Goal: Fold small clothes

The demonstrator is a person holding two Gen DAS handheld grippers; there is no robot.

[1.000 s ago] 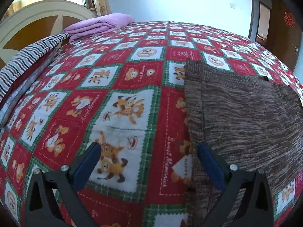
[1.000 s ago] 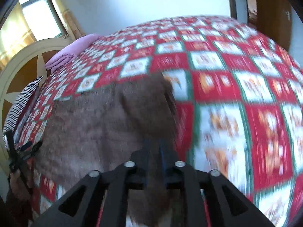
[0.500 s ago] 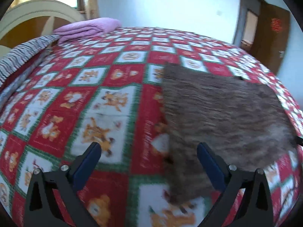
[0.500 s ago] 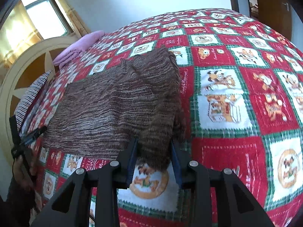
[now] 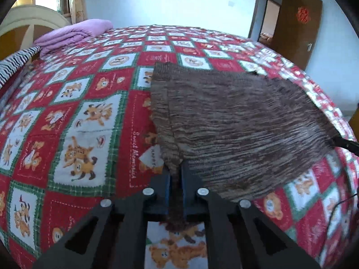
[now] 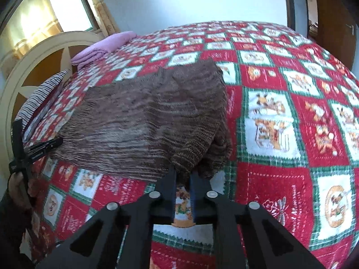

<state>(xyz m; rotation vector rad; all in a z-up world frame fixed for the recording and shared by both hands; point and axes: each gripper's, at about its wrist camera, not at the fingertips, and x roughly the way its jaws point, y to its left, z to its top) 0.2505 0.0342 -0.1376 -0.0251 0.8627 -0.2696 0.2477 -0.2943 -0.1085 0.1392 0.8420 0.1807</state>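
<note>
A brown striped knit garment (image 5: 235,121) is held lifted over the red patterned bedspread (image 5: 94,116). My left gripper (image 5: 175,174) is shut on its near left corner, with cloth bunched between the blue pads. My right gripper (image 6: 182,174) is shut on the garment (image 6: 143,116) at its near right corner, where the cloth folds over. The near edge hangs stretched between both grippers; the far edge rests on the bed. The left gripper also shows in the right wrist view (image 6: 44,145), and the right gripper's tip shows in the left wrist view (image 5: 343,143).
A folded purple blanket (image 5: 74,33) lies at the head of the bed by the wooden headboard (image 6: 33,71). A striped cloth (image 5: 13,62) lies along the left edge. A brown door (image 5: 296,29) stands open at the far right.
My left gripper went from open beside the garment to shut on its near left corner. Both grippers have lifted the near edge off the bed.
</note>
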